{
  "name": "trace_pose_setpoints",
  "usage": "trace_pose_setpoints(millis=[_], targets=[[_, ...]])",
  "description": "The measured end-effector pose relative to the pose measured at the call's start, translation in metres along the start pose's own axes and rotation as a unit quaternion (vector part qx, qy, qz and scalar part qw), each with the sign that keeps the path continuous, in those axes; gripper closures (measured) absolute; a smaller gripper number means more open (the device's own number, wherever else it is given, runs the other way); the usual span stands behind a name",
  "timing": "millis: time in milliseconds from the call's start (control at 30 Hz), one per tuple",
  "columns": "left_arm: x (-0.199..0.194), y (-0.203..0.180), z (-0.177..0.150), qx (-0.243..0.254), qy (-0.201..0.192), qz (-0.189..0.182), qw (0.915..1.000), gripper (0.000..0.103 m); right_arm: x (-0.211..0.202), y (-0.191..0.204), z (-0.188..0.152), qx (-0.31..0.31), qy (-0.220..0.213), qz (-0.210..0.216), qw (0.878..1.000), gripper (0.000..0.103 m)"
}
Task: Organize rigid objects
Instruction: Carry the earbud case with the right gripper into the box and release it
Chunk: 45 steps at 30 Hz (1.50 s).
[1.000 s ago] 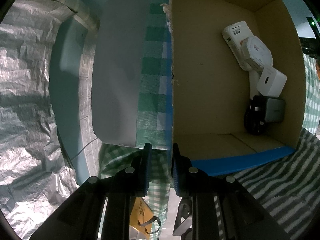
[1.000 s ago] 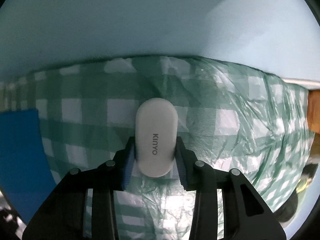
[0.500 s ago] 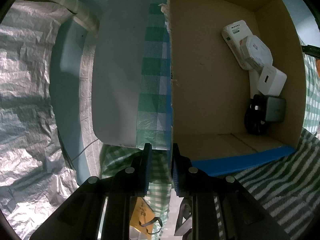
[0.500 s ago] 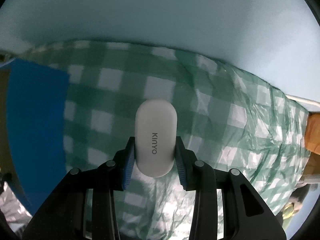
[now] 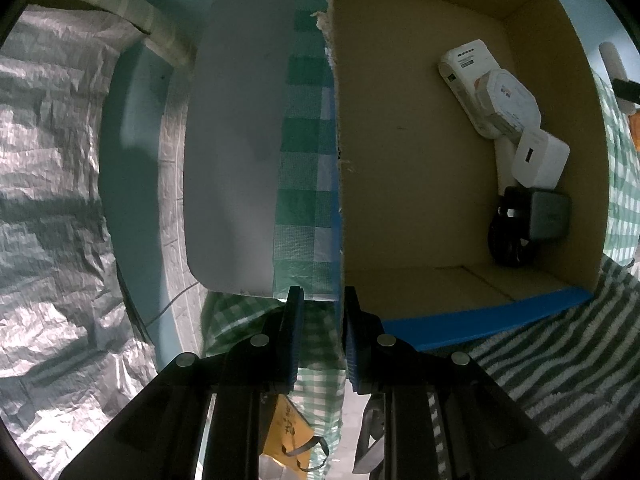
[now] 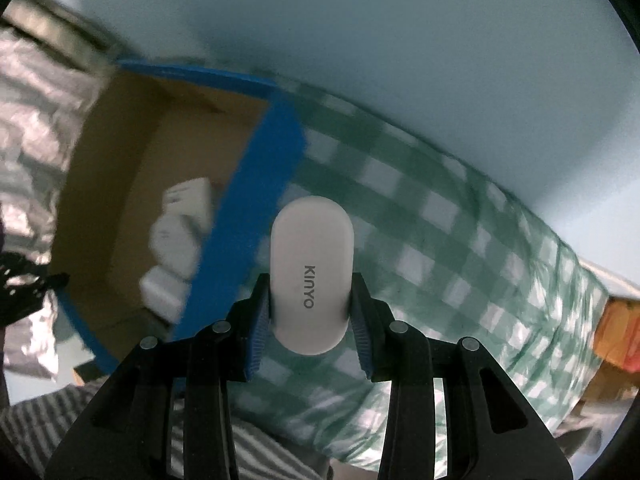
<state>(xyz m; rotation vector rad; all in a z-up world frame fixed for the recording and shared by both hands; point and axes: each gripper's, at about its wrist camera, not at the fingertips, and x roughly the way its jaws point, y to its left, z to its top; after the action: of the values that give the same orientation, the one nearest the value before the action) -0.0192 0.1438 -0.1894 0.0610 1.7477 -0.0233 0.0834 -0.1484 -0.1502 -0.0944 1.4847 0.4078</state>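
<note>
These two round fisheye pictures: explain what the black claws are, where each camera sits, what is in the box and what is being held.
No robot here: a person carries a hand-held claw in each hand, with a camera on each looking forward along its two fingers.

Left-hand view: the left claw is clamped on the wall of a cardboard box edged with blue tape. Inside lie a white power bank, a white octagonal case, a white cube charger and a grey adapter with a black cable.

Right-hand view: the right claw grips a white oval gadget marked KINYO, above a green checked cloth, beside the box's blue edge. The view is motion-blurred.
</note>
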Motion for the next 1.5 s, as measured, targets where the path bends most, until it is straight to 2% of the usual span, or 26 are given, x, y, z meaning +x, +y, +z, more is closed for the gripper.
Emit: trace_pose_setpoints(millis=[67, 233, 500, 900, 1067, 1233, 1500], targets=[[0.000, -0.001, 0.000, 0.002, -0.001, 0.001, 1.0000, 0.083, -0.009, 0.011, 0.014, -0.021, -0.001, 0.007, 1.000, 0.067], [0.001, -0.003, 0.000, 0.004, -0.002, 0.001, 1.0000, 0.083, -0.009, 0.052, 0.025, -0.075, 0.005, 0.007, 0.997, 0.067], [0.000, -0.003, -0.001, 0.005, -0.006, 0.001, 1.0000, 0.083, 0.023, 0.094, 0.029, -0.139, 0.028, 0.007, 0.990, 0.067], [0.000, -0.004, -0.001, 0.011, -0.009, 0.000, 0.9999, 0.083, 0.061, 0.103, 0.025, -0.153, 0.069, -0.009, 0.986, 0.067], [-0.001, -0.005, 0.000, 0.013, -0.011, 0.001, 0.9999, 0.083, 0.060, 0.105, 0.025, -0.148, 0.066, -0.014, 0.987, 0.065], [-0.003, -0.005, 0.002, 0.011, -0.014, 0.002, 0.9998, 0.083, 0.051, 0.110, 0.024, -0.151, 0.053, -0.015, 0.987, 0.047], [-0.014, -0.005, 0.006, -0.001, -0.027, 0.007, 0.9996, 0.083, 0.026, 0.105, 0.026, -0.109, 0.017, -0.008, 0.994, 0.038]])
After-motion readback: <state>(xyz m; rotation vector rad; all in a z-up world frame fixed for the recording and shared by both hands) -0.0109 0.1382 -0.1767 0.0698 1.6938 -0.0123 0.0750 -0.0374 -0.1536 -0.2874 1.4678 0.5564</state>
